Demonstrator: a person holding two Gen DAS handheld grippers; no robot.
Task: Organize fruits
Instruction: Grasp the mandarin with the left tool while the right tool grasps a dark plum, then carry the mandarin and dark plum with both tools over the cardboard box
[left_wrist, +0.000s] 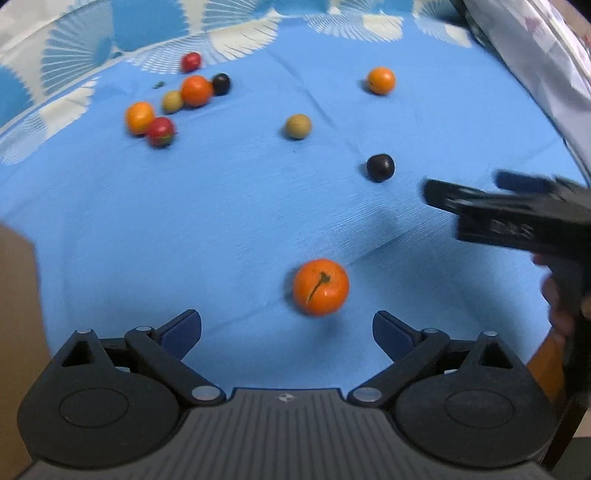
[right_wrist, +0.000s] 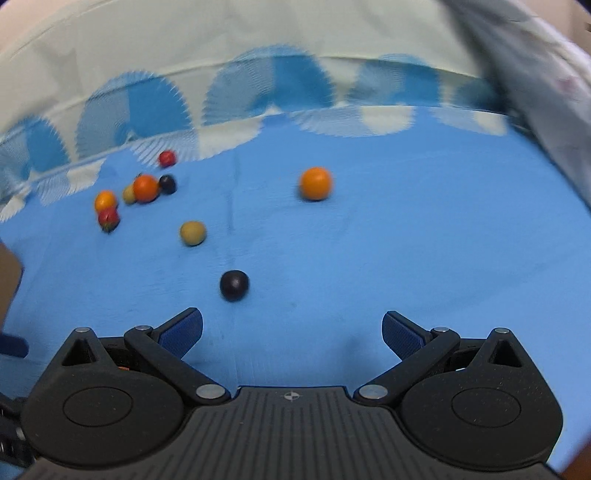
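Left wrist view, nearest plane: the left gripper (left_wrist: 287, 328) has its two blue-padded fingers (left_wrist: 183, 332) spread wide apart and holds nothing. Just beyond the fingers, slightly right of centre, an orange fruit with a green stem (left_wrist: 320, 287) rests on the blue cloth (left_wrist: 184, 229). At the right edge, the right gripper (left_wrist: 461, 199) enters as a blurred black body, held by a hand (left_wrist: 561, 306).

Right wrist view, nearest plane: the right gripper (right_wrist: 292, 330) likewise has its fingers (right_wrist: 184, 330) set wide apart, empty. Just ahead and left of centre lies a dark round fruit (right_wrist: 234, 285), apart from either finger.

Middle distance: a yellow-green fruit (right_wrist: 192, 233) lies alone; further right, well apart from the others, sits a second orange fruit (right_wrist: 315, 183).

Far left: a loose cluster holds two orange fruits (left_wrist: 196, 91), a yellow-green one (left_wrist: 172, 102), a dark one (left_wrist: 221, 84) and a red fruit (left_wrist: 160, 131) touching the nearer orange fruit; another red fruit (left_wrist: 191, 61) sits beyond, by the patterned border (left_wrist: 240, 40) of the cloth.

At the left edge, a brown surface (left_wrist: 16, 332) is partly visible; its identity cannot be told.
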